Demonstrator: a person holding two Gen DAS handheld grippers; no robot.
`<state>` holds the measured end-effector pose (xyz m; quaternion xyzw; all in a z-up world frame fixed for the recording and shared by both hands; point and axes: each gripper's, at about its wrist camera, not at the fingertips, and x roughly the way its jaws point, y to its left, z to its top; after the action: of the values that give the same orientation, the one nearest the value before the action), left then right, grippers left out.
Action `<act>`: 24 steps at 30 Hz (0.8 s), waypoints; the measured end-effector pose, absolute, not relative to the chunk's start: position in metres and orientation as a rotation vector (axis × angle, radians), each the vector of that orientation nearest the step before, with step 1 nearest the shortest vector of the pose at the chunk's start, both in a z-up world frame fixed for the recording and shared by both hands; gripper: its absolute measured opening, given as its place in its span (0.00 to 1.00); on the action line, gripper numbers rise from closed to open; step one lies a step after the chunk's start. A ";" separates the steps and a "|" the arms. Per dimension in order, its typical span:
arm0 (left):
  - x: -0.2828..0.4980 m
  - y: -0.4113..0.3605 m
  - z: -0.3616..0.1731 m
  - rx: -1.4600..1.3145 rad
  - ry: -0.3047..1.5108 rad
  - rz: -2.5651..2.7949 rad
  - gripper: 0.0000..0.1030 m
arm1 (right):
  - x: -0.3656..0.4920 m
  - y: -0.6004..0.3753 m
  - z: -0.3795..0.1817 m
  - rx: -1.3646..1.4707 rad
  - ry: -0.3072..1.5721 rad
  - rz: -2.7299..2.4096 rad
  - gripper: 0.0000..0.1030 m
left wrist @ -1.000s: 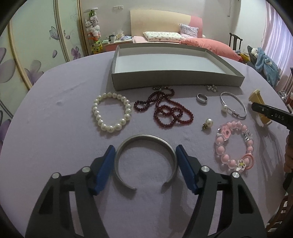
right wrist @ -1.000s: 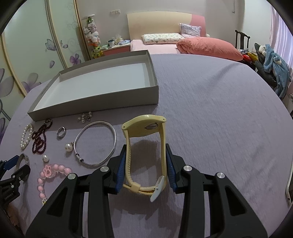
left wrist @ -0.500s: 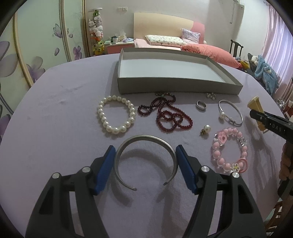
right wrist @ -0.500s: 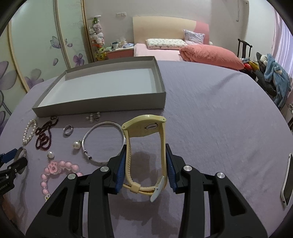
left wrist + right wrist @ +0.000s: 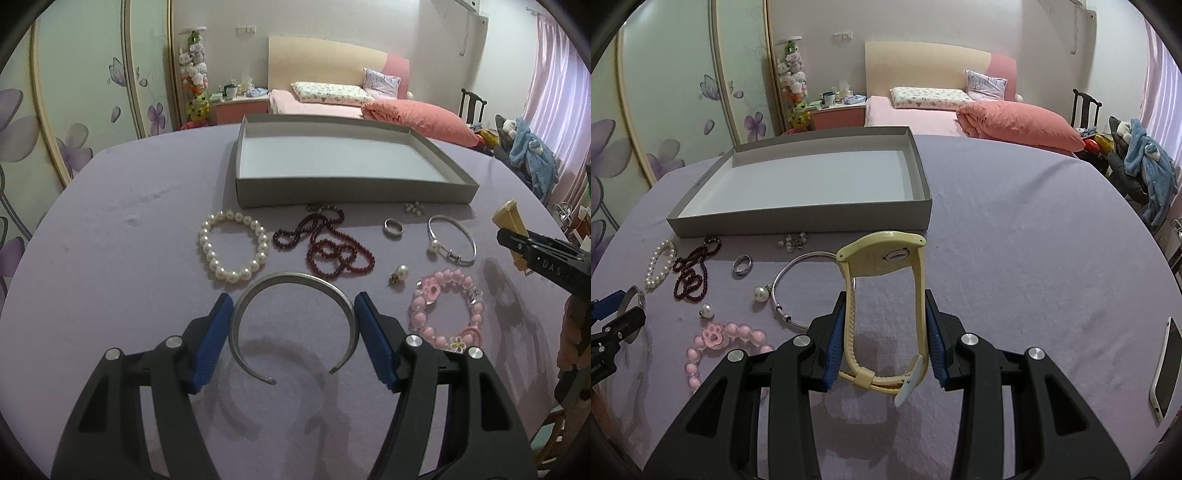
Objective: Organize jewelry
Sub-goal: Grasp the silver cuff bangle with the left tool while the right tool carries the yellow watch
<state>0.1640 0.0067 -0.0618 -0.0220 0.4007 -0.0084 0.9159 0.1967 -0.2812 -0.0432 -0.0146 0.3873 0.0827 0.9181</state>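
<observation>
Carrying the open silver metal cuff in your left hand-held gripper and the cream rubber-strapped watch in your right hand-held gripper, you risk either springy band slipping free before the shallow grey cardboard tray.

Matt lilac cloth covers the worktop. The cuff is brushed metal, the pearls glossy, the watch smooth plastic, the tray matt card.
</observation>
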 end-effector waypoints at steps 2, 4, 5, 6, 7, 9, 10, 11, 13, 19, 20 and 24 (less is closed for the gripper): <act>0.163 0.005 -0.058 -0.042 0.803 -0.013 0.64 | 0.197 -0.282 -0.042 -0.028 0.789 0.171 0.39; 0.162 0.004 -0.054 -0.033 0.781 -0.004 0.64 | 0.195 -0.282 -0.042 -0.026 0.784 0.171 0.39; 0.162 0.003 -0.051 -0.026 0.770 0.001 0.64 | 0.194 -0.282 -0.041 -0.026 0.781 0.171 0.39; 0.162 0.002 -0.050 -0.020 0.761 0.004 0.64 | 0.194 -0.282 -0.041 -0.026 0.779 0.171 0.39; 0.161 0.002 -0.049 -0.016 0.757 0.004 0.64 | 0.195 -0.282 -0.040 -0.025 0.777 0.172 0.39; 0.162 0.000 -0.047 -0.008 0.750 0.006 0.64 | 0.195 -0.281 -0.039 -0.025 0.773 0.173 0.39; 0.162 0.000 -0.046 -0.005 0.746 0.007 0.64 | 0.194 -0.282 -0.039 -0.024 0.771 0.175 0.39; 0.163 -0.001 -0.046 -0.002 0.743 0.008 0.64 | 0.194 -0.282 -0.038 -0.023 0.769 0.176 0.39; 0.164 -0.002 -0.045 0.008 0.736 0.013 0.64 | 0.195 -0.282 -0.037 -0.023 0.765 0.178 0.39; 0.170 -0.001 -0.036 0.020 0.704 0.023 0.64 | 0.198 -0.283 -0.030 -0.019 0.741 0.184 0.39; 0.172 0.000 -0.033 0.021 0.698 0.024 0.64 | 0.201 -0.282 -0.027 -0.018 0.732 0.184 0.39; 0.190 0.005 -0.013 0.011 0.658 0.017 0.64 | 0.213 -0.280 -0.013 -0.014 0.692 0.182 0.39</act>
<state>0.1902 0.0051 -0.0127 0.0052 0.3229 0.0085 0.9464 0.2133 -0.2800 -0.0126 -0.0070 0.3387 0.0892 0.9366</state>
